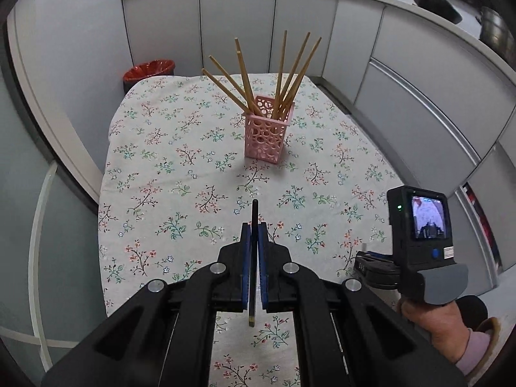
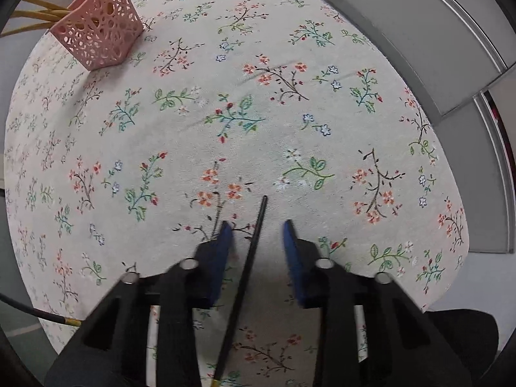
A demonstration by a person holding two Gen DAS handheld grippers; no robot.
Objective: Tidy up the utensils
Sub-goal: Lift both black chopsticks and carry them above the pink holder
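Note:
A pink perforated holder [image 1: 267, 129] stands on the floral tablecloth [image 1: 167, 174] and holds several wooden chopsticks [image 1: 287, 74]. My left gripper [image 1: 254, 229] is shut on a black chopstick [image 1: 254, 258], held above the near part of the table. In the right wrist view my right gripper [image 2: 258, 229] is open, its blue pads [image 2: 222, 248] on either side of a second black chopstick [image 2: 248, 267] that lies on the cloth. The holder [image 2: 100, 38] is at the far left there. The right gripper's body [image 1: 419, 235] shows in the left wrist view.
A red-lined bin [image 1: 149, 71] stands beyond the table's far left corner. Grey cabinets [image 1: 403, 80] run along the back and right side, close to the table's right edge. Pans [image 1: 435, 0] sit on the counter at the top right.

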